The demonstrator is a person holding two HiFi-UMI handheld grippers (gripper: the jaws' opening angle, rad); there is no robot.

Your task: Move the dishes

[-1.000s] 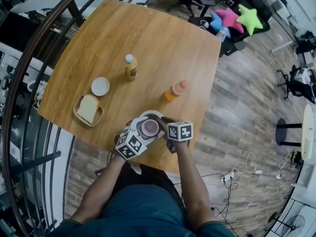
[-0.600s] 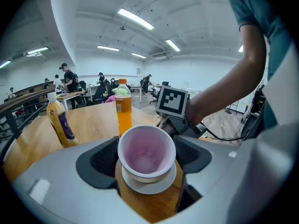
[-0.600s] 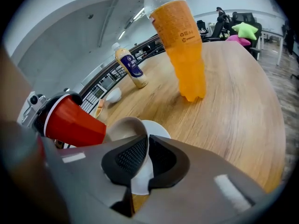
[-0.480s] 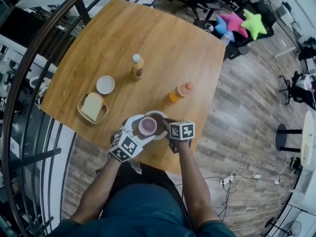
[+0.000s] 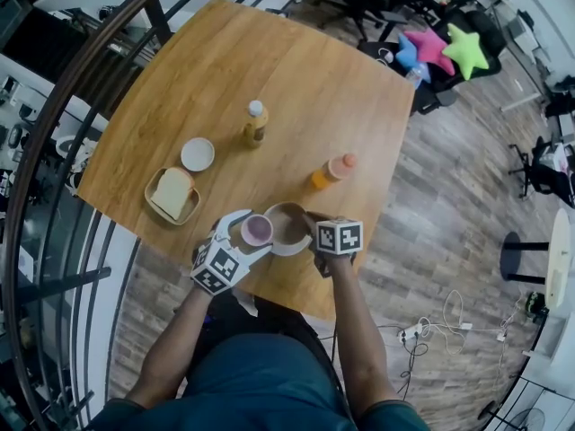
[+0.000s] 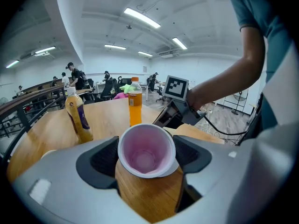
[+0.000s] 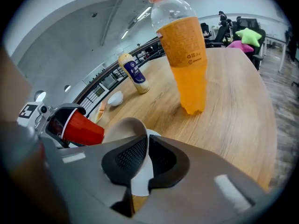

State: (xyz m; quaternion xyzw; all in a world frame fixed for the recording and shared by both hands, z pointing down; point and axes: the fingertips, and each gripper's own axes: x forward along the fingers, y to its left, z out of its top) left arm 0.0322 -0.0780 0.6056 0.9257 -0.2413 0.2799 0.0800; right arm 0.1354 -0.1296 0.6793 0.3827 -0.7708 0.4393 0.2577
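Observation:
A red cup with a pale pink inside (image 5: 256, 230) is clamped between the jaws of my left gripper (image 5: 249, 238), just left of a white bowl (image 5: 290, 229) near the table's front edge. The left gripper view shows the cup's mouth (image 6: 146, 149) facing the camera, a pad pressed on each side. My right gripper (image 5: 311, 233) is shut on the bowl's right rim. In the right gripper view that rim (image 7: 140, 171) sits pinched between the pads, with the red cup (image 7: 81, 129) to the left.
An orange juice bottle (image 5: 331, 171) stands just behind the bowl. A tea bottle (image 5: 256, 124) stands mid-table. A small white dish (image 5: 198, 154) and a tray with bread (image 5: 172, 196) lie at the left. Railing borders the table's left; chairs stand beyond the far edge.
The left gripper has carried the cup from inside the bowl up and to the left, so it now hangs beside the bowl. The right gripper keeps its hold on the rim.

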